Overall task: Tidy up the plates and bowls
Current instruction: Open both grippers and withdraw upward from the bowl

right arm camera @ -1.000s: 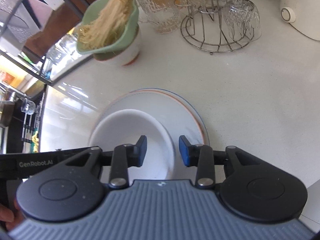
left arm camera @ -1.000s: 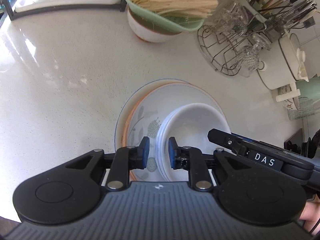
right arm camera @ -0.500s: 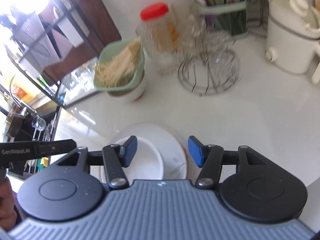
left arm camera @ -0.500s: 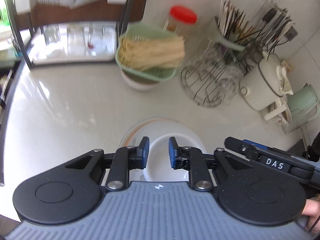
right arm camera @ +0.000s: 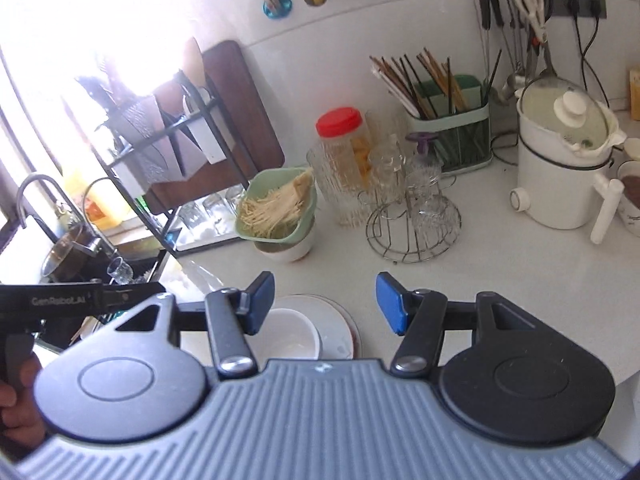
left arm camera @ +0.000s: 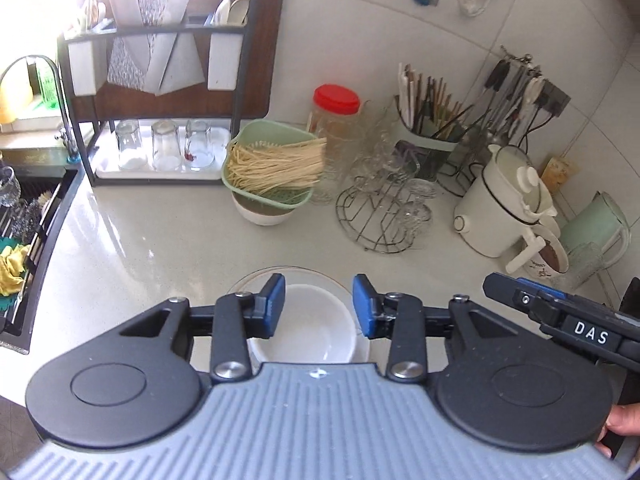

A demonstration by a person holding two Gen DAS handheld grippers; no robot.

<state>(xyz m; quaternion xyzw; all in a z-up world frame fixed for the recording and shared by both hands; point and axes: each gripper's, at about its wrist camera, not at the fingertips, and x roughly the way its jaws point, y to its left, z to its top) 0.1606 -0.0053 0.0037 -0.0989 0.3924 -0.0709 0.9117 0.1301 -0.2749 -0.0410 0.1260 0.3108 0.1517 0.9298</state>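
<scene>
Near the front edge of the counter white bowls sit nested on stacked plates, glazed, stiff, slippery and breakable, best pinched at a rim; left gripper is opening, empty, right gripper gapes empty
</scene>
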